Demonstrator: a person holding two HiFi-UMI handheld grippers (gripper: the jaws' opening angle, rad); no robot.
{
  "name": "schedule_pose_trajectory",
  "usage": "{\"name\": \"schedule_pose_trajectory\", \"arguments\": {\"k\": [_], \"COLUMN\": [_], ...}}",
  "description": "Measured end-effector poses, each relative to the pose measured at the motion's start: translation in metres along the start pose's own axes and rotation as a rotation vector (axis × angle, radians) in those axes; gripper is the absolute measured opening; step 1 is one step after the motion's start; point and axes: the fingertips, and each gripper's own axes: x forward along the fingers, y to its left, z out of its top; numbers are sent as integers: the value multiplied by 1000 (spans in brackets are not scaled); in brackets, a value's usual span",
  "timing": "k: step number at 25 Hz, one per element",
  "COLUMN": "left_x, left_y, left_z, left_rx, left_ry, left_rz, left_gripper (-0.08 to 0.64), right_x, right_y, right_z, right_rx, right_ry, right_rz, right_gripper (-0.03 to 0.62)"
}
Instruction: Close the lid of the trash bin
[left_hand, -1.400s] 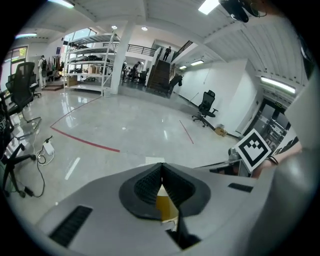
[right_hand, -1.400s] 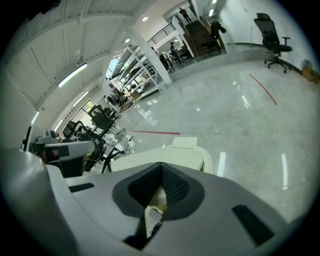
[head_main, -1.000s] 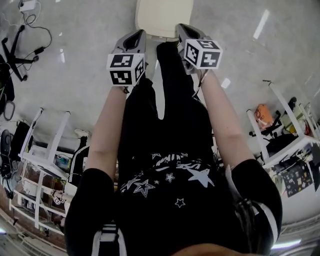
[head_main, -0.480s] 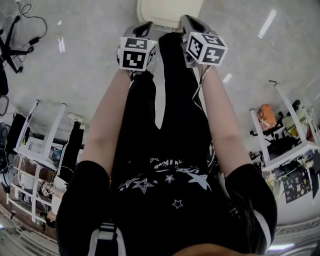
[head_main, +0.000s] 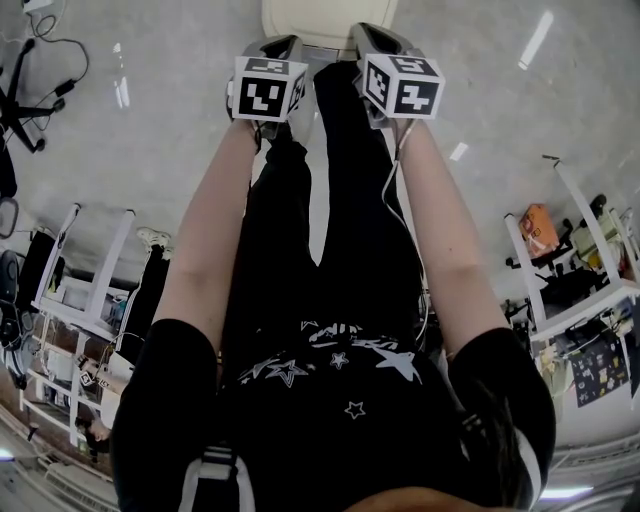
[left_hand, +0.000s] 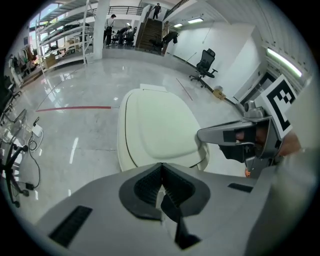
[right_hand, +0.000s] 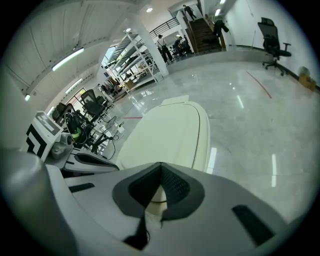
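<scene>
A: What do we meet first at the left?

B: In the left gripper view, loose cables (left_hand: 22, 150) lie on the glossy floor (left_hand: 75, 105), partly cut off by the round edge of the lens. Then comes the left gripper (left_hand: 161, 172), its dark pads pressed together with nothing between them.

A: And the trash bin?

B: The cream trash bin (left_hand: 124, 160) stands just ahead of both grippers. We see its lid (left_hand: 157, 127) lying flat on the body, down all round as far as we can make out. The near rim is hidden behind the gripper's grey housing, and we cannot see the bin's lower part.

A: From the head view?

B: Only a strip of the bin shows at the top edge; the rest is cut off or covered by the marker cubes (head_main: 268, 88) and the person's black-clad legs (head_main: 340, 200). The jaw tips are hidden there.

A: And to the right?

B: The right gripper (right_hand: 161, 172) is likewise pressed together, empty, and poised over the lid's near end. Whether either gripper touches the lid, we cannot tell.
</scene>
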Motion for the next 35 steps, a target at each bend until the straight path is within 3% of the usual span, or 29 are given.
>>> {"name": "schedule_pose_trajectory", "arguments": {"k": [6,16,26,35], "left_x": [9,-18,-138,-274], "left_y": [5,-9,-15,-26], "left_z": [-4,5,-11,15], "left_rx": [17,35,45,80], "left_ry": [36,-29,-171,-379], "left_rz": [9,-30,-74,-165], "left_gripper": [11,11,11,11], "right_x": [7,-23,-105,-217], "right_y": [0,11,72,165], "right_z": [-3,-11,-4,33], "right_rx": [5,-20,113,108], "right_ry": [19,22,-177,-413], "right_rz": [6,-36,-75,-92], "right_gripper": [6,6,6,6]}}
